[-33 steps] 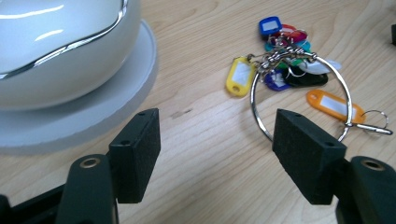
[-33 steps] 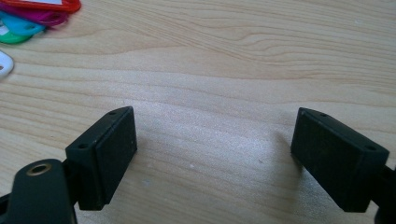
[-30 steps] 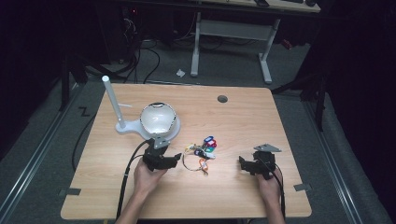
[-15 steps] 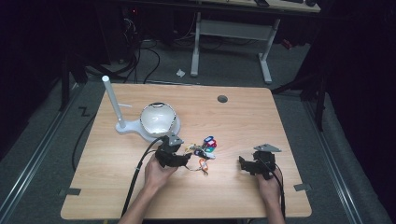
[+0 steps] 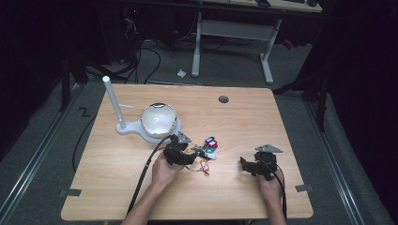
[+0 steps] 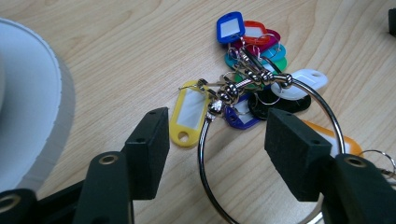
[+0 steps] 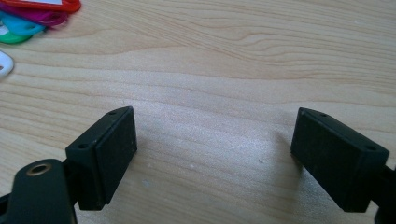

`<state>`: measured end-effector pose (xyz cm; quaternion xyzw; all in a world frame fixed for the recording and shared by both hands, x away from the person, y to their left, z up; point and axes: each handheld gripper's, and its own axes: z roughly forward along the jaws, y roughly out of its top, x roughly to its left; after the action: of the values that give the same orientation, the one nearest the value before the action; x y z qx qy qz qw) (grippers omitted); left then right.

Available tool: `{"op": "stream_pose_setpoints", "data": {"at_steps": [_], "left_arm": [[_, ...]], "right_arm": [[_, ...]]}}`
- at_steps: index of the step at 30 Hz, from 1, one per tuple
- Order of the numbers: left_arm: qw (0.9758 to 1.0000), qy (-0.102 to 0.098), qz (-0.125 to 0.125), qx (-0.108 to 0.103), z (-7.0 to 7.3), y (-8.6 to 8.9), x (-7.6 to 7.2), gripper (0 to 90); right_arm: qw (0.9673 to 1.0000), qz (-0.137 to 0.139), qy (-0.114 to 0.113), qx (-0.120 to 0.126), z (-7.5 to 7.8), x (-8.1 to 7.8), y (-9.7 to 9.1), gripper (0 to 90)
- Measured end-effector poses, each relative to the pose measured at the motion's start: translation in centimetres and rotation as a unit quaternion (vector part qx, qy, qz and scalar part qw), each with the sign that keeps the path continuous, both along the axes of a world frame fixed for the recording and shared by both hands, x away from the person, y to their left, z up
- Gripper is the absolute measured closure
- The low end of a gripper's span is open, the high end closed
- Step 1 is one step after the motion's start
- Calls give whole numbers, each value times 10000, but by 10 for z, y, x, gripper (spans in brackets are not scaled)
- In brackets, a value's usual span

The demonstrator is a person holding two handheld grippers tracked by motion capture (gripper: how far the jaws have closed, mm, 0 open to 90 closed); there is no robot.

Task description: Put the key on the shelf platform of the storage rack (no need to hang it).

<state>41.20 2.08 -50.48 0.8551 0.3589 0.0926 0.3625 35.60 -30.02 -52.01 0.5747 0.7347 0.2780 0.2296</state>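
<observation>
Bench (image 5: 263, 117) w/ white lamp base (image 5: 157, 123) beside L gripper (image 6: 215, 140). Fingers apart, key ring (image 6: 205, 154) lying between them, tags (image 6: 254, 51) just beyond. R gripper (image 7: 215, 154) apart, bare wood between. Risk: thin ring could slip off flat pads on closing.

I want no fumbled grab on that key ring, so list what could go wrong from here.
1. The left hand-held gripper stands open around the metal key ring; closing on thin round wire, the pads may slip off it.
2. The yellow key tag lies beside one pad and could get pinched instead.
3. The white lamp base sits close by; a sideways move may bump it.
</observation>
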Motion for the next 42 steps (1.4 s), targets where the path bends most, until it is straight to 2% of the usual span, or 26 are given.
{"op": "stream_pose_setpoints", "data": {"at_steps": [4,10,16,19,26,33,42], "left_arm": [[10000,9,21,-33,-2,-1,1,424],[9999,129,-24,0,-8,-1,4,472],[9999,132,-9,1,-11,-3,5,517],[9999,108,3,4,-12,-3,5,530],[10000,26,19,45,-12,-2,4,631],[9998,-86,45,177,-12,-3,3,710],[9997,-74,44,209,-11,-1,3,813]], "right_arm": [[10000,5,-2,-3,0,0,0,144],[10000,7,-3,-5,0,0,0,143],[10000,0,2,1,0,0,0,144],[10000,-1,2,2,0,0,0,144],[10000,-6,0,5,0,0,0,143],[10000,-7,2,7,0,0,0,143],[10000,-8,2,8,0,0,0,144]]}}
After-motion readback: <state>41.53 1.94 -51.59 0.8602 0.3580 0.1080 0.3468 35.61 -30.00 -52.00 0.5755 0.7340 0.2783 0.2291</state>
